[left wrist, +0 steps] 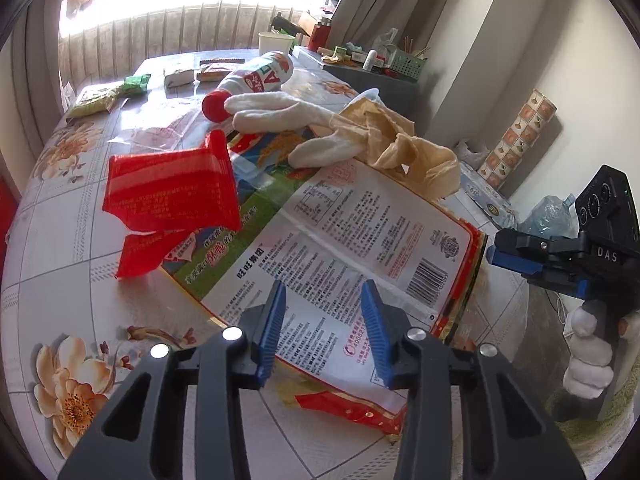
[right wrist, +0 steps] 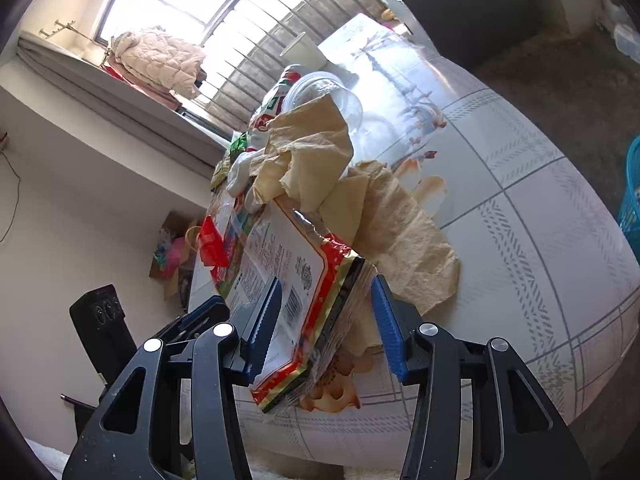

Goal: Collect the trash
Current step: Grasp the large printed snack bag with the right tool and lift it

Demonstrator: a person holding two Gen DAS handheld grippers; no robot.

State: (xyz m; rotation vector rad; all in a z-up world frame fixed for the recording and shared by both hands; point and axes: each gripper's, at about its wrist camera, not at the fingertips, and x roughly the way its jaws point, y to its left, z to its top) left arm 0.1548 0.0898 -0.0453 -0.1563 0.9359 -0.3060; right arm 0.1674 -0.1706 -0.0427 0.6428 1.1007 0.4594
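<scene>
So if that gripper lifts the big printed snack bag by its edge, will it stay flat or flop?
The snack bag will probably flop: it looks like thin, crinkled film, lying limp on the table. It seems light, so the crumpled paper towel and white glove resting on it may slide off. Its glossy surface could slip between the right gripper fingers.

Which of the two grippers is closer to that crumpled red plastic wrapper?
Left. The left gripper hovers open over the large printed snack bag, with the crumpled red plastic wrapper just ahead to its left. The right gripper straddles the bag's far edge, farther away.
</scene>
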